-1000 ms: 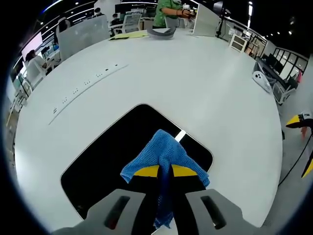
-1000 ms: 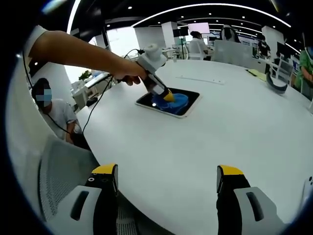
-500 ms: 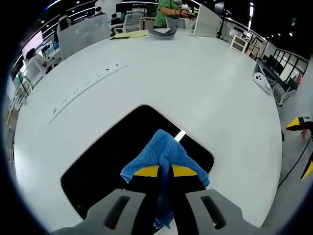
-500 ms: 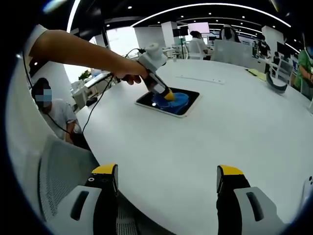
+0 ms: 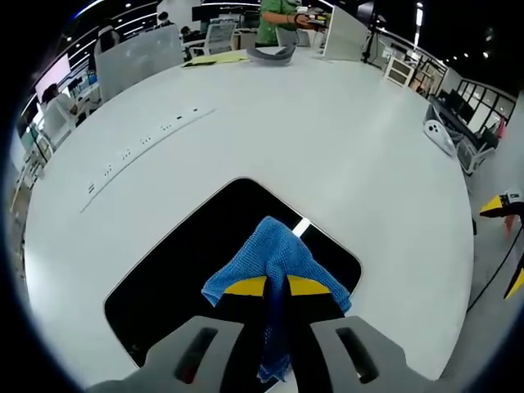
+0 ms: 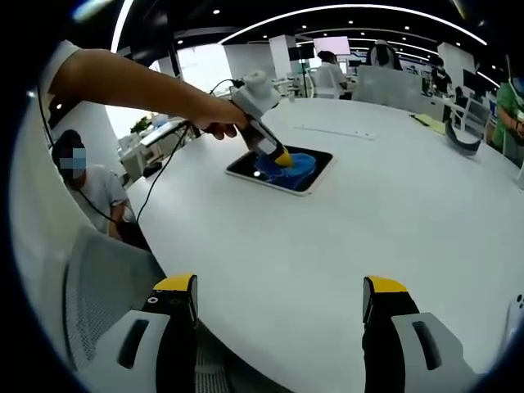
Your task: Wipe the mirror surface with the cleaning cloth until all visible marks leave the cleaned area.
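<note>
A dark rectangular mirror (image 5: 188,254) lies flat on the round white table (image 5: 327,139). My left gripper (image 5: 276,288) is shut on a blue cleaning cloth (image 5: 274,254) and presses it on the mirror's near right part. In the right gripper view the mirror (image 6: 278,177) sits far across the table, the blue cloth (image 6: 296,166) on it, with the left gripper (image 6: 278,159) held down onto it by a person's hand. My right gripper (image 6: 278,307) hangs open over the near table edge, nothing between its yellow-tipped fingers (image 6: 176,285).
A long seam with small sockets (image 5: 139,146) runs across the table left of the mirror. A grey headset-like object (image 5: 270,54) lies at the far edge, a white one (image 5: 438,135) at the right. People sit at desks around. A grey chair (image 6: 98,286) stands below the table edge.
The left gripper and cloth have shifted only very slightly over the mirror. The right gripper has stayed still.
</note>
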A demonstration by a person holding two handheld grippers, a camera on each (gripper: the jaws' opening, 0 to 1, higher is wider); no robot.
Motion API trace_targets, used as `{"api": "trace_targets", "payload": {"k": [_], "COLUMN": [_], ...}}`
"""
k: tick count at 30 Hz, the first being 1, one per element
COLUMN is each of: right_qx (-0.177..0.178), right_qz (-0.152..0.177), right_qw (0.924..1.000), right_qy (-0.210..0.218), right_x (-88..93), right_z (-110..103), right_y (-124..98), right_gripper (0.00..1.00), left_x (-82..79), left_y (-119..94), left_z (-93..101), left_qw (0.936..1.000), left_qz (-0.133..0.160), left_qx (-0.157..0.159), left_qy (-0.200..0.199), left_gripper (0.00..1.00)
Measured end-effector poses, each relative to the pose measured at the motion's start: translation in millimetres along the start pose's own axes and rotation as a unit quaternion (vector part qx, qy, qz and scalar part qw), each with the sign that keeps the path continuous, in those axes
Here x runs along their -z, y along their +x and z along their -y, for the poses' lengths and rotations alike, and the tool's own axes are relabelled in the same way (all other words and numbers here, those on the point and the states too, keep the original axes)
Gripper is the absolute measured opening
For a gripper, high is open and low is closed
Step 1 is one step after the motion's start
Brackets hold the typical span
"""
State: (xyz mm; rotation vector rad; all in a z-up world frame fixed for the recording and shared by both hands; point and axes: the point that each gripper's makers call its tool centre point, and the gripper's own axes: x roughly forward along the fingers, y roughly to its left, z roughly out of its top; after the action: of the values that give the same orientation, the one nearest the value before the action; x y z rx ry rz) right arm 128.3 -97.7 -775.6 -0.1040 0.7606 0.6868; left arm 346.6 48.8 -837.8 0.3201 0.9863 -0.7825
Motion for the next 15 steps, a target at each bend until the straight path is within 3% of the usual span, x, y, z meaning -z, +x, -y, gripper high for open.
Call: {"api": "trace_targets", "payload": {"k": [15], "right_qx": [-0.001], "right_qz": [-0.001], "right_qw": [1.0], "right_qy": [0.002], "right_x": [-0.7], "right_z": [2.2], "right_y": [3.3], "right_gripper": [0.82], "left_x": [-4.9], "left_y": [3.2], "left_z": [-6.6], "left_qw": [1.0], "left_qz": [0.001], "left_qx": [0.0], "left_qy": [-0.001], "left_gripper": [0.06]}}
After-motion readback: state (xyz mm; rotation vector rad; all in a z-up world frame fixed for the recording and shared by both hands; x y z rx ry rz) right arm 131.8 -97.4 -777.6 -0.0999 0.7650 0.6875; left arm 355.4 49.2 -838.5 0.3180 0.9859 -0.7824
